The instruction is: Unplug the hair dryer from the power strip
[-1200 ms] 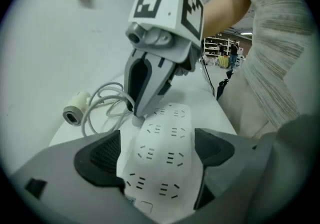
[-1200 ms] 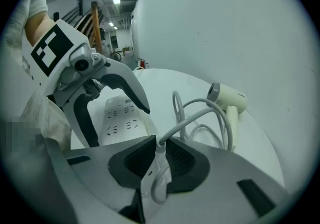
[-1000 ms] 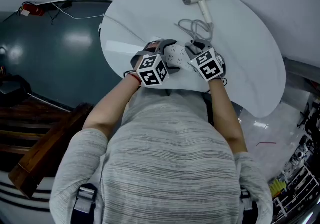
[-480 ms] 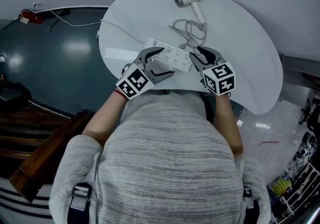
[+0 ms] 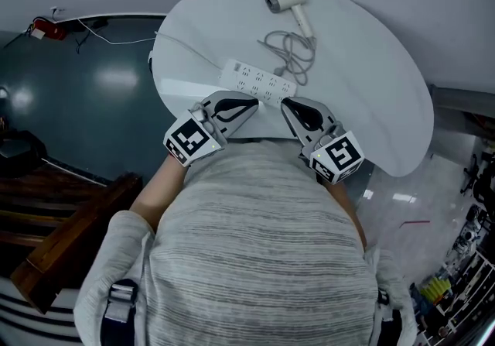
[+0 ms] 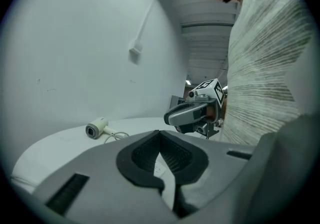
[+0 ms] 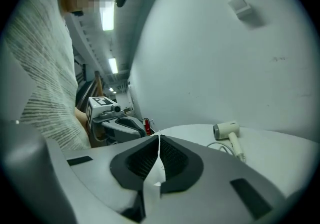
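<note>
Well, the hair dryer [image 5: 285,5] lies on its side at the far side of the round white table [image 5: 379,81], well apart from both grippers. It is smooth cream-white plastic, with a short stubby barrel and a straight handle. Its long axis runs along the handle. In the head view it slants from the barrel at upper left down and right toward the person, and the barrel's round dark mouth faces left. A thin pale cord [image 5: 294,50] leaves the handle's end and lies in loose loops between the dryer and the power strip [image 5: 257,80]. The strip is a long flat white bar with rows of sockets, set slantwise toward the table's near edge. The cord's end comes close to its right end, but I cannot tell whether the plug sits in a socket.

Just this side of the strip, the 2 grippers are held up clear of the tabletop, their tips angled in toward each other. Both are hard grey plastic with black ribbed pads, and each carries a cube of black-and-white square markers. The left gripper [image 5: 249,104] has just closed, and its pads are pressed together with nothing between them. The right gripper [image 5: 286,104] has also just been closing. Its pads meet at the tips, and nothing is between them either. The person's grey striped knit top fills the foreground.
</note>
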